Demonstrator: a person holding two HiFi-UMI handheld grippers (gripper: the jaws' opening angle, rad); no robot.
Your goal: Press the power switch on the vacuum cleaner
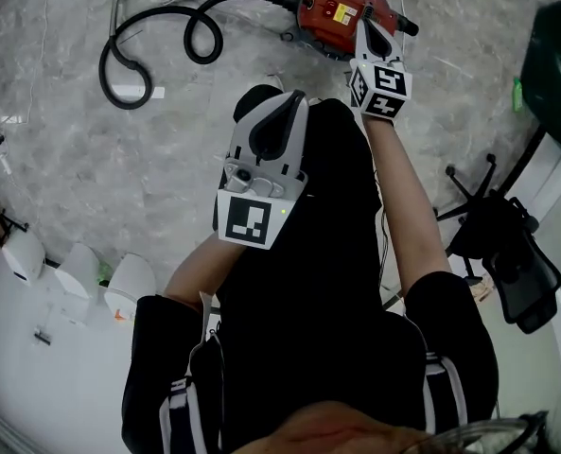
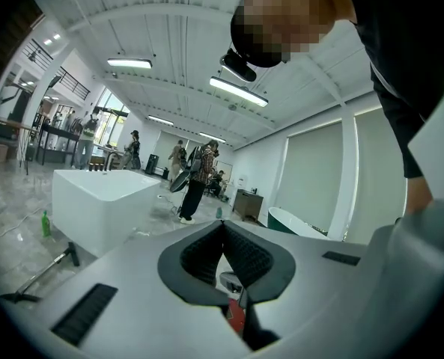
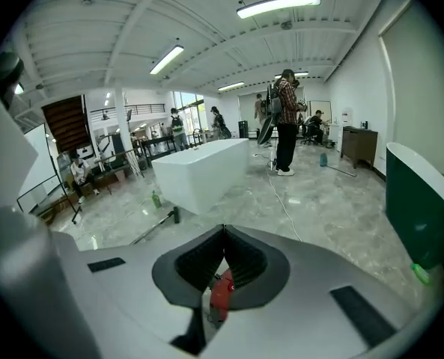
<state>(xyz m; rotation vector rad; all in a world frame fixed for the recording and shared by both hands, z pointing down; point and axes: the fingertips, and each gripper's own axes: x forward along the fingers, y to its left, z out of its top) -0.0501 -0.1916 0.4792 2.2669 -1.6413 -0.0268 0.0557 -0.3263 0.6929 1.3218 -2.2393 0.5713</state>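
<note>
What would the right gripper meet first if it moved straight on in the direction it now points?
The red vacuum cleaner: the right gripper, jaws together, points down at its top, seemingly at or just above it. Whether it touches the casing is unclear.

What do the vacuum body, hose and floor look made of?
Vacuum body: probably red moulded plastic, smooth with a slight sheen.
Hose: black flexible plastic or rubber, judging by its loose loops; any ribbing is too small to tell.
Floor: grey veined stone or stone-look tile, polished, since it looks glossy in the gripper views.
</note>
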